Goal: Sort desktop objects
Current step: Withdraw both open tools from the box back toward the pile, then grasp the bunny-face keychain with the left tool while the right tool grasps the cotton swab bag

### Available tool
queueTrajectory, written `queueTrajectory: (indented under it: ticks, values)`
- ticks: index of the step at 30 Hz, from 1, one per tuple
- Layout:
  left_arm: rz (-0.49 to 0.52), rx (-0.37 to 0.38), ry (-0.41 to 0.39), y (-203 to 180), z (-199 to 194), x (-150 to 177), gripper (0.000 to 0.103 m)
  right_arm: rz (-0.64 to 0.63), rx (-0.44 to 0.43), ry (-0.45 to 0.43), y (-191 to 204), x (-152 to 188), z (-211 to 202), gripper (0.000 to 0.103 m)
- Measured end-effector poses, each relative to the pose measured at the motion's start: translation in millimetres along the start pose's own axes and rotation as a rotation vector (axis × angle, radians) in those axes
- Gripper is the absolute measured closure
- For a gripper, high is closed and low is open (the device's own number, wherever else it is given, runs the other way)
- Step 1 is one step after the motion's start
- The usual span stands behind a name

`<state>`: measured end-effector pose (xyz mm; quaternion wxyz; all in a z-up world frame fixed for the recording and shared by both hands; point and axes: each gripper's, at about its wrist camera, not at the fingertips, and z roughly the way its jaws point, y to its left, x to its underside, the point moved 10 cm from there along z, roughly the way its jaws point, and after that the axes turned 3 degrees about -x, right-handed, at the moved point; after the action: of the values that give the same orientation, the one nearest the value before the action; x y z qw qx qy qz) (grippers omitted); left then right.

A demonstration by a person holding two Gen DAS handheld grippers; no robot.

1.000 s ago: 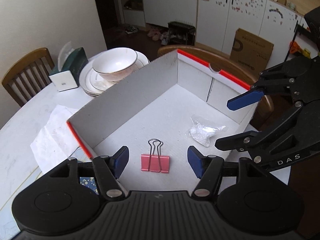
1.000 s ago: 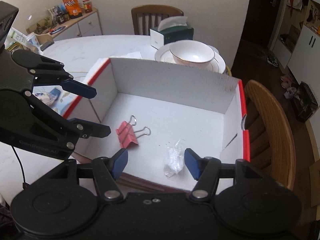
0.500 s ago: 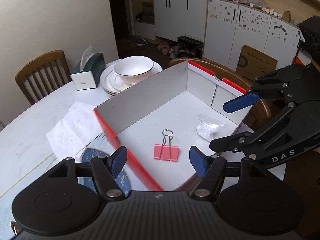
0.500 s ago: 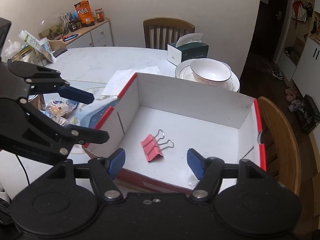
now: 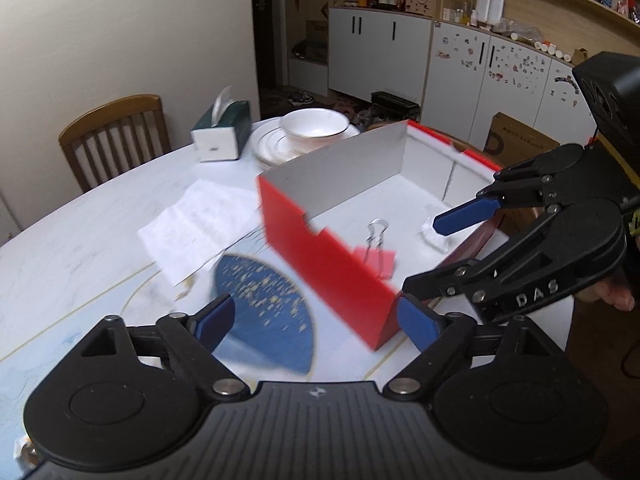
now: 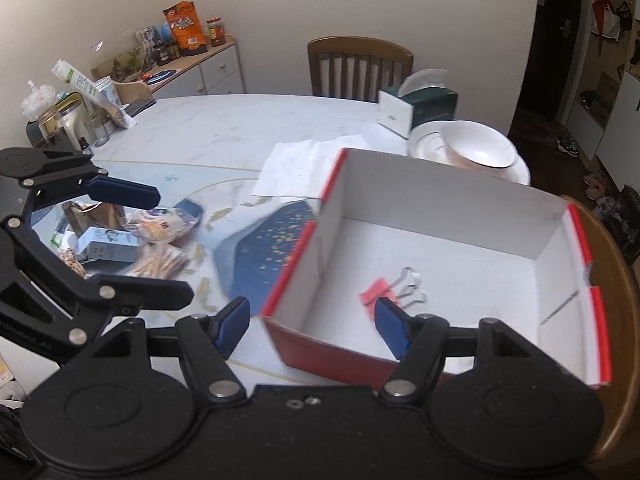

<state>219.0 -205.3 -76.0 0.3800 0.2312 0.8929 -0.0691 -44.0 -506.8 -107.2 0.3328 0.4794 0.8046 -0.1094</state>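
Observation:
A red box with a white inside [image 5: 332, 264] [image 6: 440, 196] stands on the table. In it lie a pink binder clip [image 5: 378, 258] [image 6: 376, 294] and a crumpled clear bag [image 5: 434, 236]. My left gripper [image 5: 316, 322] [image 6: 172, 246] hovers over the table, just short of the box's near corner. Its jaws are opening and nothing is between them. My right gripper [image 6: 312, 324] [image 5: 424, 256] hangs over the box's near edge, open and holding nothing. Left of the box lies a pile of snack packets [image 6: 160, 224] with a small carton [image 6: 108, 244].
A tissue box [image 5: 220, 136], a bowl on stacked plates [image 5: 314, 128] and a paper sheet [image 5: 200, 220] lie behind the box. Wooden chairs [image 5: 116, 136] [image 6: 616, 280] stand at the table's edge. Jars [image 6: 60, 120] crowd the far left.
Both grippers have drawn back from inside the box to its near edge. The left jaws have spread wider. The clip and the bag stay in the box.

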Motion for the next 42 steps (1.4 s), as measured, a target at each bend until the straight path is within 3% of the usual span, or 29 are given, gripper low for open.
queueTrajectory:
  ticks: [2,21,42]
  values:
    - [-0.006,-0.03,0.001,13.8,-5.4,12.4,0.003,0.002,-0.006,0.005,12.2,0.2,5.0,0.034]
    - [-0.207,-0.184,0.051,132.4,-55.8,123.0,0.001,0.01,-0.019,0.049,109.1,-1.3,52.3,0.034]
    - [-0.321,-0.312,0.123,185.1,-59.3,198.4,0.002,0.024,-0.014,0.086,159.5,-8.5,115.0,0.034]
